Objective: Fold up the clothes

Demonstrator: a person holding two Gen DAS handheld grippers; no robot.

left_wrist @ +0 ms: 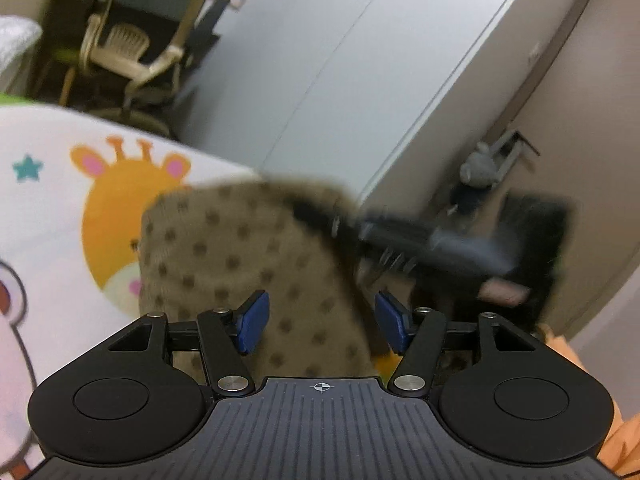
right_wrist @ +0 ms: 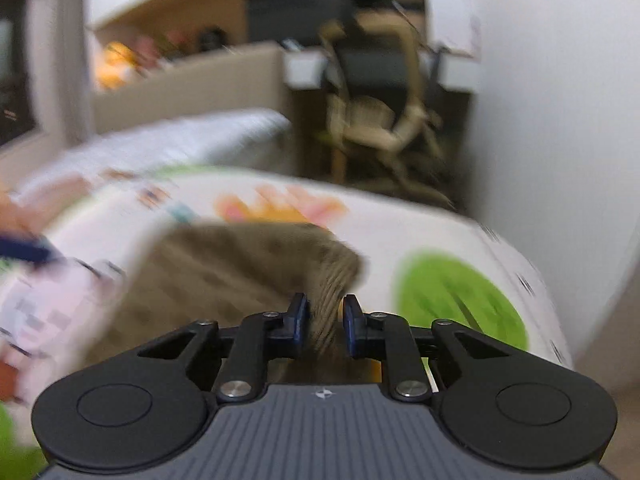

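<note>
Item, one printed play mat [left_wrist: 48, 208], white ground with a giraffe, a star and a bear in the left view and a green round patch [right_wrist: 460, 304] in the right view, spread under everything near. Item, one white wardrobe [left_wrist: 340, 72], standing tall behind the mat's far edge, with a beige office chair [left_wrist: 132, 44] to the far left of it before a dark desk; the same chair [right_wrist: 376, 120] appeared far and blurred in the right view. Item, one brown garment with dark dots [left_wrist: 240, 264], lying on the mat at centre, its right edge lifted. Item, the right gripper [right_wrist: 325, 322], jaws drawn close with a gathered ridge of the brown garment [right_wrist: 256, 264] pinched between the blue pads; seen from the left view as a dark blurred shape [left_wrist: 420, 240] at the cloth's raised right corner. Item, the left gripper [left_wrist: 322, 322], jaws standing well apart, the dotted cloth visible between and beyond them, neither pad pressing on it. Item, one small grey soft toy [left_wrist: 478, 168], far right, by a dark blurred object against the wall. Nothing lay between either gripper and the cloth.
</note>
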